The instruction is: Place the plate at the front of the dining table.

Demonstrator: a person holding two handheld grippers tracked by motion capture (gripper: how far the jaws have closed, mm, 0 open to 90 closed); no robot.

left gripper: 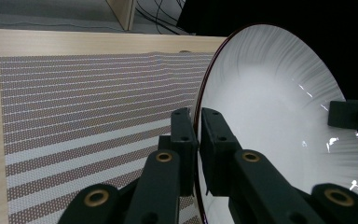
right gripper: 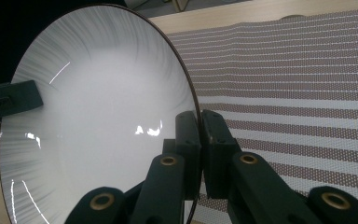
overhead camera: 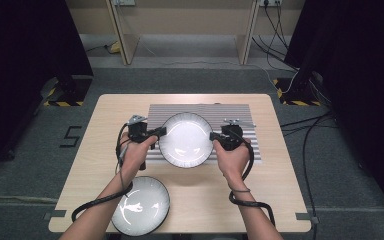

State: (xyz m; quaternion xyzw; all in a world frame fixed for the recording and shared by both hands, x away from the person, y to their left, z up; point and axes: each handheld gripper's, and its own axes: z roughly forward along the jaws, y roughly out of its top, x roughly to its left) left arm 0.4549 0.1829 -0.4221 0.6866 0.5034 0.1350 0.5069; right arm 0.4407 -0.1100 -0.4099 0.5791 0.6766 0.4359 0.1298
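A white plate (overhead camera: 185,139) with a thin dark rim is held between both hands over the striped placemat (overhead camera: 240,111). My left gripper (overhead camera: 162,132) is shut on its left rim, and my right gripper (overhead camera: 213,136) is shut on its right rim. In the left gripper view the jaws (left gripper: 196,140) pinch the plate (left gripper: 270,107) edge, and the other gripper's jaw shows at the far rim. The right gripper view shows the same: the jaws (right gripper: 199,140) clamp the plate (right gripper: 98,116) rim above the placemat (right gripper: 298,79). A second white plate (overhead camera: 141,205) lies on the table near the front left.
The wooden table (overhead camera: 280,180) stands on grey carpet. Cables trail from both grippers across the table's front. Wooden furniture legs and dark stands with cables are beyond the table's far edge.
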